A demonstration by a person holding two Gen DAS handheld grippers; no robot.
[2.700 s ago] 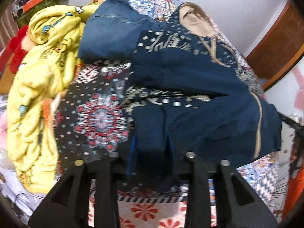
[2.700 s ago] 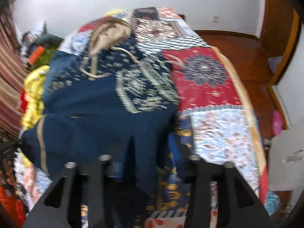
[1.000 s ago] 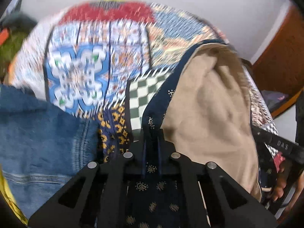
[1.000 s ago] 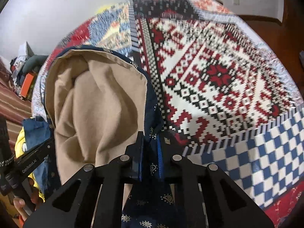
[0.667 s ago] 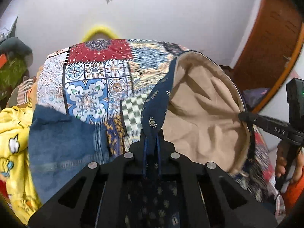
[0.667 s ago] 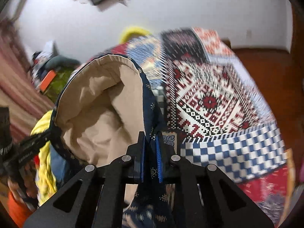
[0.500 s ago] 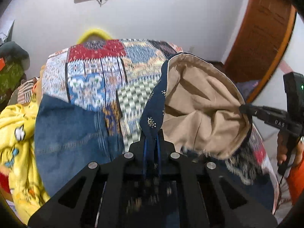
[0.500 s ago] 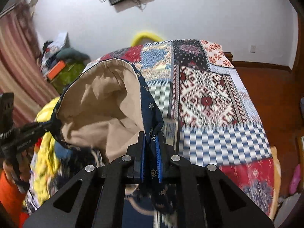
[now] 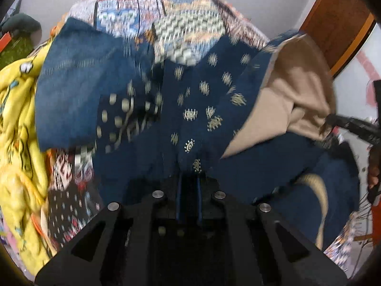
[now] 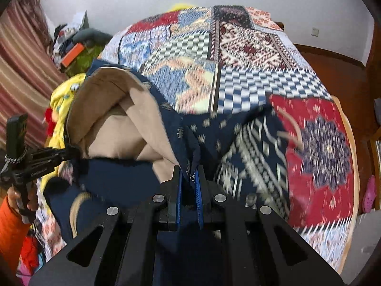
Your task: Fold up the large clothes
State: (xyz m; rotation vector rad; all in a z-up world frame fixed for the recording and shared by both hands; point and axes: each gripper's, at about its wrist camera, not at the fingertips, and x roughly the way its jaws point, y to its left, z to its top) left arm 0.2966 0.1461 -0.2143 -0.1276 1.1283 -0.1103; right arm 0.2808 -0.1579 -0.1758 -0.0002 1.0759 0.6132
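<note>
A navy patterned hoodie [image 9: 202,109] with a tan-lined hood [image 9: 297,100] lies over the patchwork quilt [image 10: 250,47]. My left gripper [image 9: 189,178] is shut on the navy rim of the hood, its blue pads pinching the cloth. At the other side of the hood rim [image 10: 164,109], my right gripper [image 10: 189,181] is likewise shut on the fabric. The tan hood lining [image 10: 112,119] sags between the two grips over the hoodie's body [image 10: 250,157]. In the left wrist view the right gripper's black body shows at the far right edge.
A folded blue denim garment [image 9: 78,90] and a yellow cartoon-print garment [image 9: 16,124] lie to the left on the bed. Clutter [image 10: 73,45] sits by a striped curtain [image 10: 21,66]. A wooden door [image 9: 340,19] stands at the right. An orange sleeve [image 10: 12,233] holds the left tool.
Both grippers have carried the hood back from the far end of the bed toward the hoodie's body. The hood, held up and spread open before, now sags low over the navy cloth.
</note>
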